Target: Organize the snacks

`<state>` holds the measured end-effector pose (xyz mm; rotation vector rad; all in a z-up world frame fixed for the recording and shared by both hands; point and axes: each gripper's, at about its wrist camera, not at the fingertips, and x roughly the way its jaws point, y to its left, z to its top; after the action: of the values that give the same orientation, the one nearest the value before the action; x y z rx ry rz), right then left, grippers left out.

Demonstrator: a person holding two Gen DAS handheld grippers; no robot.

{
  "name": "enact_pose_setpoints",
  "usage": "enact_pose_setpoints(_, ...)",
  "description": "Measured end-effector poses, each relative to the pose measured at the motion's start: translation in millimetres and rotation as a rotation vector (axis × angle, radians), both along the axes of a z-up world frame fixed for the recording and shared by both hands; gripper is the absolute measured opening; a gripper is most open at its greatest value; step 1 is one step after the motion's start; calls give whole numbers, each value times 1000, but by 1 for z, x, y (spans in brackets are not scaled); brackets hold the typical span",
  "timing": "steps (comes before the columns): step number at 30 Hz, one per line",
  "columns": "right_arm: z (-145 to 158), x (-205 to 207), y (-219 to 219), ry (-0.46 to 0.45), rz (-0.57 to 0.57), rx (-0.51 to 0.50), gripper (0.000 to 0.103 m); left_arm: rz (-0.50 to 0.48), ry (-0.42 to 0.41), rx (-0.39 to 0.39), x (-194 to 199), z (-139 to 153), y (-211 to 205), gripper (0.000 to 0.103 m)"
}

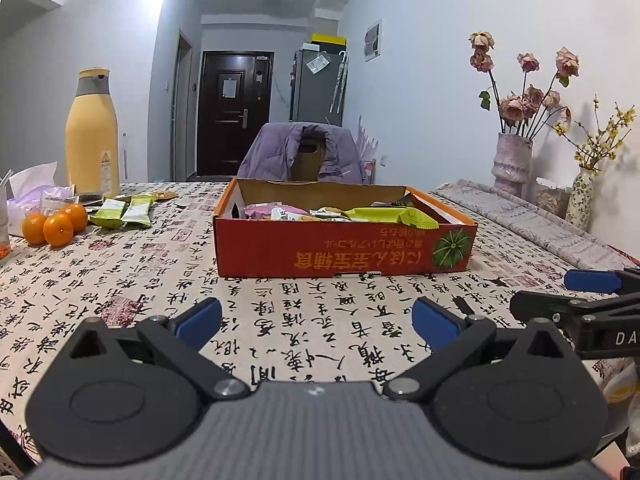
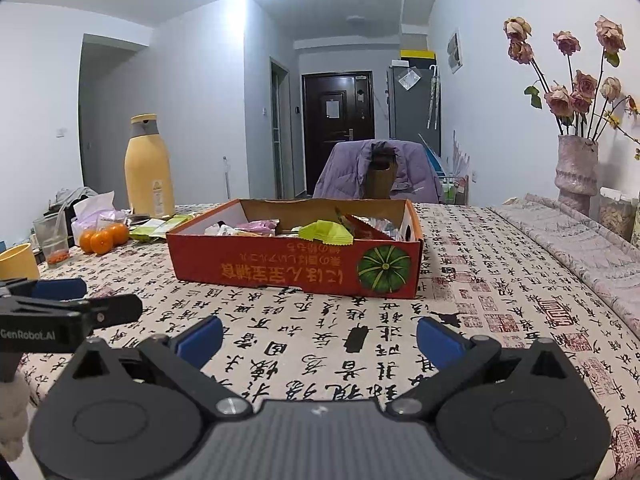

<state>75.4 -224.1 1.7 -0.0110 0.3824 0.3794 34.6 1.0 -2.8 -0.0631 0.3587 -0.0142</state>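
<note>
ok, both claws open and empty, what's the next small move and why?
Probably swing the left claw left and forward toward the green snack packets lying loose by the oranges. They sit outside the red box, which already holds other packets, and they lie on the left claw's side. The right claw is also open and empty.

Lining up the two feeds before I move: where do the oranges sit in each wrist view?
Left wrist: oranges at far left on the table, left of the red snack box.
Right wrist: oranges at left, again left of the box.
Shared landmark: the yellow bottle behind them.
</note>
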Motion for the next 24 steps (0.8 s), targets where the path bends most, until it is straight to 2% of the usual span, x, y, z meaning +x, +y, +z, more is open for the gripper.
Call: enact_pose_setpoints(24, 1, 0, 0, 3, 3, 5, 103, -9, -8, 1, -2, 3, -1, 103)
